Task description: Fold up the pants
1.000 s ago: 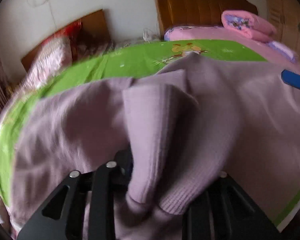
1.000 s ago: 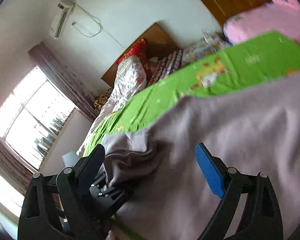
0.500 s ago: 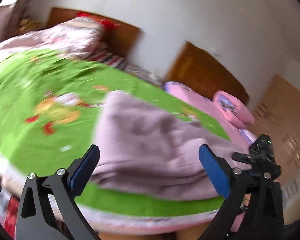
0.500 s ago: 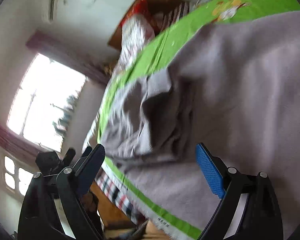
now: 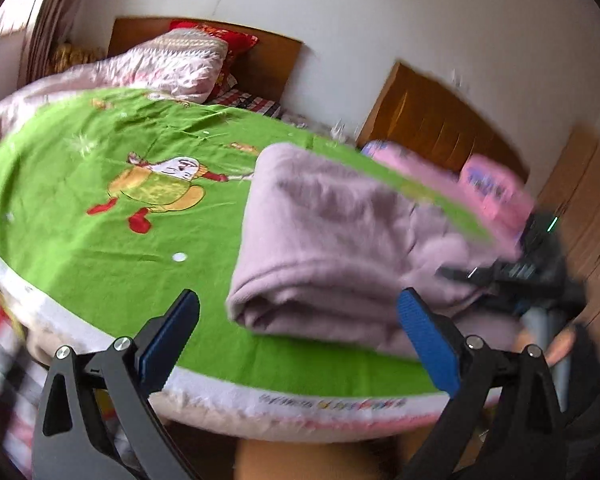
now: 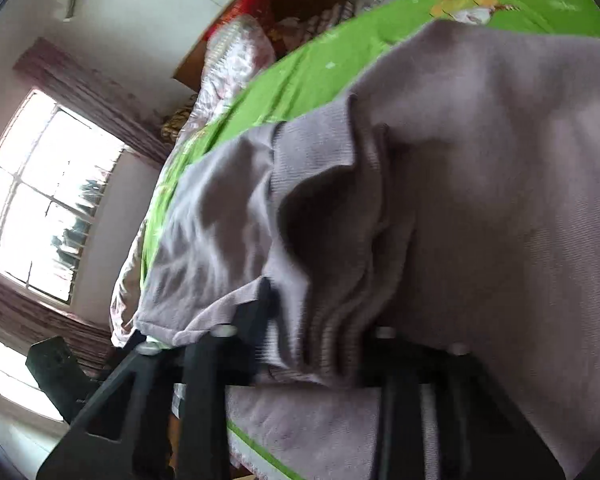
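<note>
Since a second ago your left gripper [image 5: 296, 336] has let go and stands spread wide, holding nothing. Your right gripper [image 6: 312, 344] has clamped the pants [image 5: 320, 240], which lie folded at centre-right on the green sheet [image 5: 100, 248].

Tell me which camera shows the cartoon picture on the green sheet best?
The left wrist view: the cartoon figure lies whole and unblocked on the green sheet. The right wrist view catches it small, blurred, at the top edge.
</note>
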`<action>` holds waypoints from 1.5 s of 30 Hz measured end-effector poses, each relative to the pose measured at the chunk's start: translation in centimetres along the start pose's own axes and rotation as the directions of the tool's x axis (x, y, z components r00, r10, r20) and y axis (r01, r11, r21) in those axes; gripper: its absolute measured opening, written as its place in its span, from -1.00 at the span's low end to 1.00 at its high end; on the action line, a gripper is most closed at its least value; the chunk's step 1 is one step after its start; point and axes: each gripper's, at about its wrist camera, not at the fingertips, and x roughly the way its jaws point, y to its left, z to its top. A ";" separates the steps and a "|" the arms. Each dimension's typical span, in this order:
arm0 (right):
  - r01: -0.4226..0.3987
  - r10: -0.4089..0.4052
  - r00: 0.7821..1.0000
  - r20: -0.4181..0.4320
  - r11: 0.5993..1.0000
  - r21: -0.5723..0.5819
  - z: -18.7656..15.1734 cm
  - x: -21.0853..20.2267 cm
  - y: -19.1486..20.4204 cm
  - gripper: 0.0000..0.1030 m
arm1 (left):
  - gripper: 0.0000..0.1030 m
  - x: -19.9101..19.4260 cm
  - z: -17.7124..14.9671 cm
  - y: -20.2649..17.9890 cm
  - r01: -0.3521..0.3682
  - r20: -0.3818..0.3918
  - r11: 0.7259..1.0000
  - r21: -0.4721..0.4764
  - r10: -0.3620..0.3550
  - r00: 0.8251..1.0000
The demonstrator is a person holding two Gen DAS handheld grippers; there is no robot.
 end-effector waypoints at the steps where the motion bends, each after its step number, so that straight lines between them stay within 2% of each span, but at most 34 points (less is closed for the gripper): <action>1: -0.004 0.004 1.000 0.018 1.000 -0.015 -0.2 -0.2 0.3 -0.68 | 0.93 0.2 -0.3 -0.5 -0.024 -0.015 0.999 0.047 0.024 1.000; 4: -0.031 0.038 0.995 0.088 0.997 -0.076 0.3 -1.7 2.5 -0.69 | 0.93 0.8 -1.2 -2.4 -0.083 -0.051 0.980 0.182 0.093 0.994; 7: -0.050 0.072 0.988 0.139 0.987 -0.155 1.4 -3.3 5.1 -0.70 | 0.93 1.8 -1.1 -3.3 -0.126 -0.073 0.969 0.212 0.144 0.987; 9: -0.068 0.107 0.979 0.172 0.974 -0.214 2.2 -4.5 7.2 -0.70 | 0.93 2.7 -0.4 -2.8 -0.147 -0.087 0.975 0.165 0.163 0.983; 12: -0.102 0.168 0.963 0.212 0.951 -0.290 2.8 -7.2 9.5 -0.70 | 0.93 3.4 0.9 -1.3 -0.130 -0.105 0.990 0.049 0.135 0.985; 13: -0.111 0.189 0.954 0.231 0.942 -0.316 2.9 -8.5 10.2 -0.71 | 0.93 3.6 1.3 -0.7 -0.154 -0.109 0.988 0.024 0.156 0.982; 15: -0.099 0.214 0.934 0.288 0.925 -0.367 2.8 -10.8 11.3 -0.71 | 0.93 4.2 1.8 0.7 -0.242 -0.119 0.970 -0.018 0.238 0.964; 16: -0.079 0.210 0.926 0.314 0.921 -0.383 2.5 -11.8 11.3 -0.71 | 0.95 4.2 1.9 1.5 -0.260 -0.117 0.964 -0.056 0.252 0.960; 17: -0.051 0.197 0.919 0.342 0.918 -0.392 2.1 -12.9 10.7 -0.72 | 0.97 3.7 1.9 2.9 -0.235 -0.108 0.962 -0.136 0.222 0.969; 19: -0.017 0.159 0.923 0.351 0.927 -0.375 1.2 -13.4 8.4 -0.72 | 0.97 3.1 1.7 4.4 -0.180 -0.094 0.957 -0.225 0.163 0.982; 20: 0.006 0.113 0.937 0.330 0.941 -0.339 0.7 -12.7 6.2 -0.72 | 0.97 3.2 1.6 4.5 -0.185 -0.101 0.958 -0.221 0.166 0.981; 23: 0.093 -0.032 0.970 0.241 0.965 -0.246 -1.0 -9.2 0.5 -0.72 | 0.97 4.0 1.0 3.3 -0.246 -0.131 0.961 -0.127 0.230 0.964; 24: 0.098 -0.068 0.984 0.163 0.978 -0.185 -1.8 -7.0 -2.4 -0.72 | 0.97 4.2 0.7 2.7 -0.273 -0.123 0.958 -0.091 0.262 0.957; 26: 0.049 -0.037 0.993 0.116 0.993 -0.108 -2.6 -5.7 -5.0 -0.74 | 0.97 4.4 0.4 2.2 -0.305 -0.127 0.951 -0.059 0.296 0.947; 32: 0.054 -0.020 0.984 0.177 0.981 -0.189 -1.6 -7.4 -3.6 -0.74 | 0.97 4.2 0.7 2.4 -0.323 -0.137 0.945 -0.053 0.314 0.939; 36: 0.043 0.011 0.972 0.236 0.975 -0.219 -1.7 -9.5 -3.0 -0.74 | 0.97 3.8 1.1 1.0 -0.351 -0.112 0.936 0.010 0.350 0.930; 40: 0.040 -0.009 0.986 0.166 0.982 -0.183 -1.7 -8.0 -4.0 -0.74 | 0.97 4.6 0.7 1.2 -0.370 -0.139 0.929 0.011 0.368 0.919; 42: 0.048 -0.032 0.994 0.107 0.988 -0.149 -2.1 -6.3 -5.3 -0.74 | 0.97 4.7 0.4 2.0 -0.351 -0.145 0.936 -0.029 0.343 0.928; 45: 0.056 -0.036 0.992 0.122 0.984 -0.168 -2.4 -6.6 -5.4 -0.74 | 0.97 4.6 0.4 2.0 -0.350 -0.145 0.937 -0.020 0.344 0.928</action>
